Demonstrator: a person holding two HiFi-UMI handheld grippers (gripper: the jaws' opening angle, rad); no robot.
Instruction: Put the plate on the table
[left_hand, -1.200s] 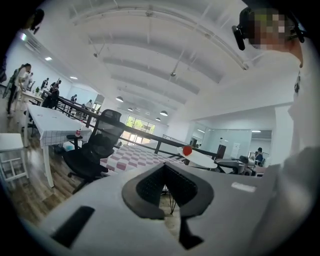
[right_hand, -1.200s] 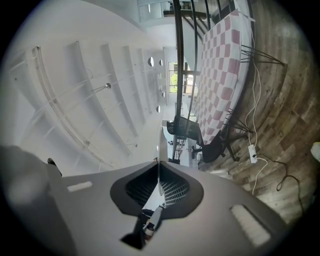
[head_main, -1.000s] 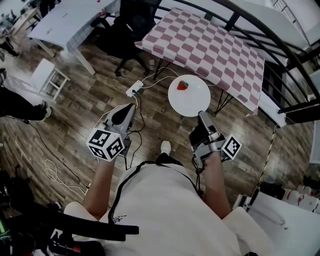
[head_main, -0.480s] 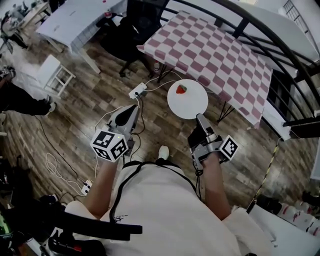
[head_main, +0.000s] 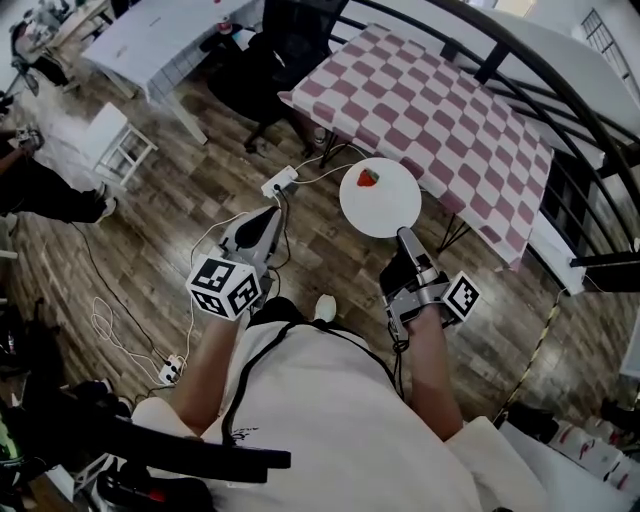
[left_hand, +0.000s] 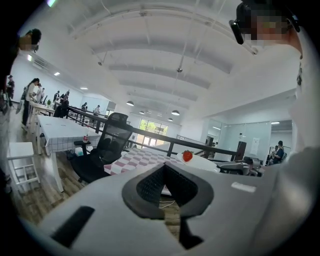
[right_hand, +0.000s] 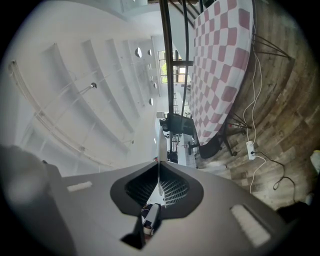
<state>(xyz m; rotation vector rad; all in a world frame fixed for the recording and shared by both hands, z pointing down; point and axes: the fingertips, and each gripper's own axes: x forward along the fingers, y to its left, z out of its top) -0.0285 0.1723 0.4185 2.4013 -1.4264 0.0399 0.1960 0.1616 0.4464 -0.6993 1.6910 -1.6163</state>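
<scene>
R tool (head_main: 405, 238) clamped on plate (head_main: 385, 208) rim, strawberry (head_main: 368, 178) aboard, near checkered table (head_main: 450, 110); L tool (head_main: 268, 214) jaws together, empty.

White plate (head_main: 386, 206), red strawberry (head_main: 368, 178), pink-and-white checked tablecloth (head_main: 440, 110)

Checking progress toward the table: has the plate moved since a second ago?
Yes, slightly. The plate, clamped in the right gripper, has edged forward, closer to the near edge of the checkered table.
</scene>
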